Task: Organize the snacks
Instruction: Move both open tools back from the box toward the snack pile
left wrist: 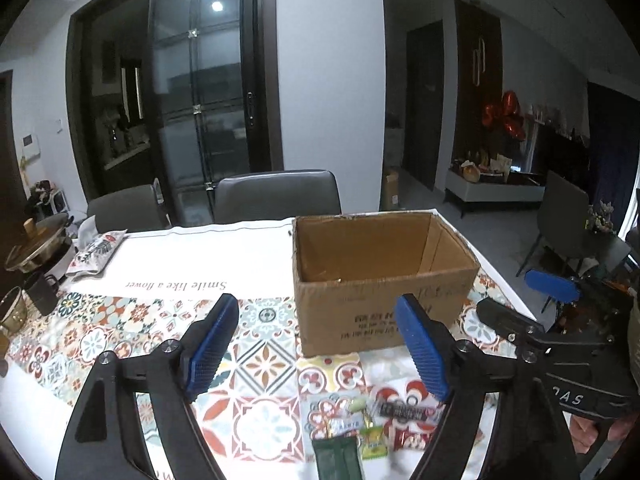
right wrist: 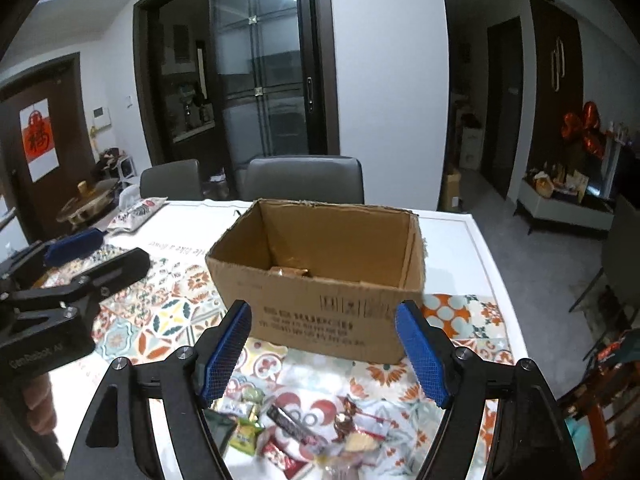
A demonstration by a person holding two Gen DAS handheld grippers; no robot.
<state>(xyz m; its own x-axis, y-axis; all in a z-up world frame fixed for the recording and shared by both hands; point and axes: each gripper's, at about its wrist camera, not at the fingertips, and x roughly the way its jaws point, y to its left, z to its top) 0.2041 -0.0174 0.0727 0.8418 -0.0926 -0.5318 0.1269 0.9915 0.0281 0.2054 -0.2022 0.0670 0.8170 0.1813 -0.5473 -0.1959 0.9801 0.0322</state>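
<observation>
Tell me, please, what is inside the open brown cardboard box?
The open brown cardboard box shows one small tan packet on its floor; the near wall hides the rest of the bottom.

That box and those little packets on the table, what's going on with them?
A person holds a gripper in each hand over a patterned tablecloth. Both the left gripper and the right gripper are open and hold nothing. A pile of snacks lies loose in front of an open cardboard box. Something small and brownish already sits inside the box; the rest are not yet packed.
</observation>
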